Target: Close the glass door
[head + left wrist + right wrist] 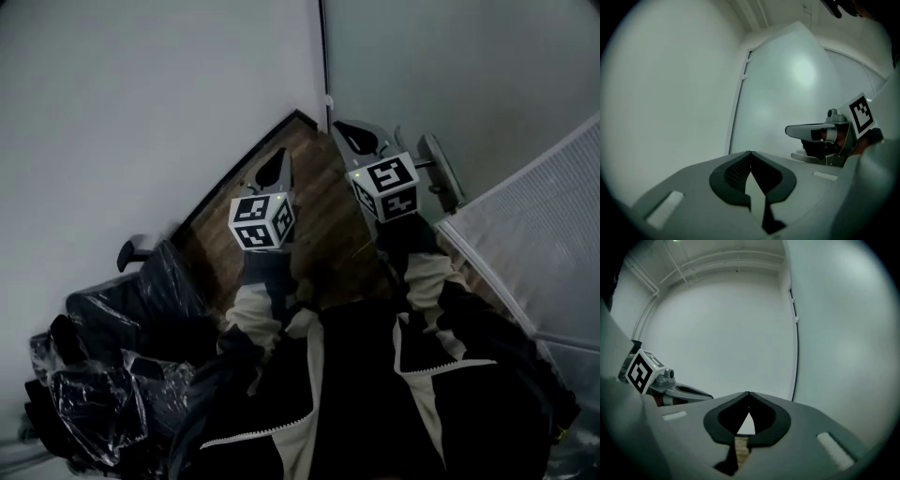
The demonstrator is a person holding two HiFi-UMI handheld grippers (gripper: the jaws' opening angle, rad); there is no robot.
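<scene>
The frosted glass door (pixel 441 66) stands at the upper right, its dark edge (pixel 323 56) meeting the white wall (pixel 141 103) in the corner. A grey handle (pixel 441 172) juts from the door just right of my right gripper (pixel 354 134). That gripper is shut and empty, pointing into the corner. My left gripper (pixel 277 164) is beside it to the left, also shut on nothing. In the left gripper view the shut jaws (pixel 750 153) face the door (pixel 787 89). In the right gripper view the closed tips (pixel 748 393) point at the wall beside the door edge (pixel 796 348).
Wooden floor (pixel 319 220) runs into the corner. Black plastic bags (pixel 112 375) are heaped at the lower left. A white mesh panel (pixel 544 225) leans in from the right. The person's dark jacket (pixel 375 394) fills the bottom.
</scene>
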